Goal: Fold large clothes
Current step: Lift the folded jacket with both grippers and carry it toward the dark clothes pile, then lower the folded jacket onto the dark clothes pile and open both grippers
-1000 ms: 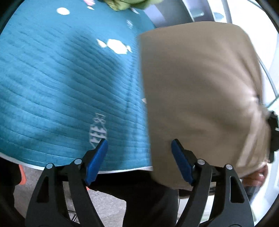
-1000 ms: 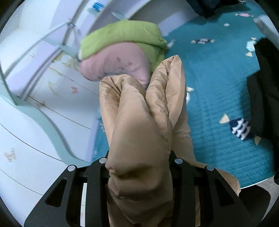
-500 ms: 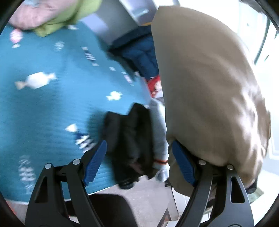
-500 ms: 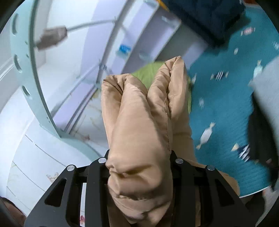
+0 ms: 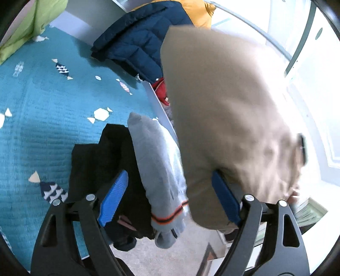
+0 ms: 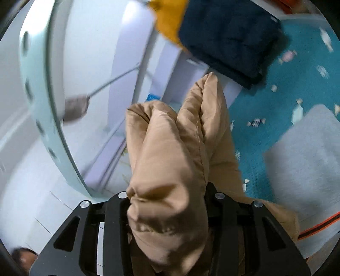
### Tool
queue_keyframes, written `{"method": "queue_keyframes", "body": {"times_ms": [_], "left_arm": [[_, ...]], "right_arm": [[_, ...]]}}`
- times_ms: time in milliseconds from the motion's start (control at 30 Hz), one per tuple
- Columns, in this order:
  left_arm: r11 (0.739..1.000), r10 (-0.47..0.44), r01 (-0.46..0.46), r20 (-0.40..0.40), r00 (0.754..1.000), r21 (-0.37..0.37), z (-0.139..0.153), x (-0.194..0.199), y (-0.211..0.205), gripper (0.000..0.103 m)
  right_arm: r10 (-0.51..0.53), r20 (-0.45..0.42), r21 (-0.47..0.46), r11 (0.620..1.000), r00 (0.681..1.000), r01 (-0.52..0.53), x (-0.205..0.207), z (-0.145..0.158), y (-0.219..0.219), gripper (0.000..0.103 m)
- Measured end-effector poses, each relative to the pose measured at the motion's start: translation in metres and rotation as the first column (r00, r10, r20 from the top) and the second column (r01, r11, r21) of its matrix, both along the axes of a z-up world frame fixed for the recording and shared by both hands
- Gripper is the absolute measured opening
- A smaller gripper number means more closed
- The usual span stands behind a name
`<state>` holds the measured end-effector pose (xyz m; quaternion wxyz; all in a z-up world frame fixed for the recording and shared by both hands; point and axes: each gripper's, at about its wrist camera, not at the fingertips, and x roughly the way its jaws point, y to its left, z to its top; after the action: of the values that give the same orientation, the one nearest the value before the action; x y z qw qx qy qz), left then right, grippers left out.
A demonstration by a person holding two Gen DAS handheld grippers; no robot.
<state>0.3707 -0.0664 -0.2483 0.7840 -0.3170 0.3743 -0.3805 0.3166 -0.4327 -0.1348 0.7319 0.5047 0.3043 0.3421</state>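
Observation:
A folded tan padded jacket (image 6: 170, 159) bulges out between the jaws of my right gripper (image 6: 167, 191), which is shut on it. Those jaws are opening slightly, with the fabric still squeezed between them and hiding the pads. In the left wrist view the same tan jacket (image 5: 223, 106) hangs blurred in the air on the right, resting against the outer side of the right blue pad (image 5: 225, 197). My left gripper (image 5: 170, 173) is wide and opening further, with nothing between its fingers. A hand shows at the bundle's lower right edge.
A teal patterned bedspread (image 5: 42, 127) lies below. On its edge lie a black garment (image 5: 95, 161) and a grey garment (image 5: 157, 161) with an orange stripe. Further off sit a navy padded jacket (image 5: 144, 42), a yellow item (image 6: 167, 17) and a green bundle (image 5: 27, 25). A pale curved frame (image 6: 42, 95) stands left.
Both hands have risen and swung sideways with the tan jacket held off the bed. The navy jacket and the grey and black garments have come into view. The pink and green bundle slid away.

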Motion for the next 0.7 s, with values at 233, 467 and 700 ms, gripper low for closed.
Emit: {"method": "queue_keyframes", "body": {"times_ms": [233,467,700], "left_arm": [[0.992,-0.055,0.049,0.056,0.997,0.115,0.008,0.014,-0.035,0.086],[0.983,-0.101,0.097,0.021,0.995,0.154,-0.012,0.014,-0.061,0.086],[0.974,-0.119,0.118,-0.008,0.993,0.193,-0.028,0.008,-0.069,0.086]], "right_arm": [[-0.142,-0.427,-0.163,0.984,0.893,0.078,0.035,-0.174,-0.101,0.042],[-0.165,-0.351,-0.199,0.975,0.922,0.099,0.031,-0.172,-0.117,0.054],[-0.376,-0.196,-0.626,0.759,0.906,0.18,0.003,-0.097,-0.101,0.088]]}}
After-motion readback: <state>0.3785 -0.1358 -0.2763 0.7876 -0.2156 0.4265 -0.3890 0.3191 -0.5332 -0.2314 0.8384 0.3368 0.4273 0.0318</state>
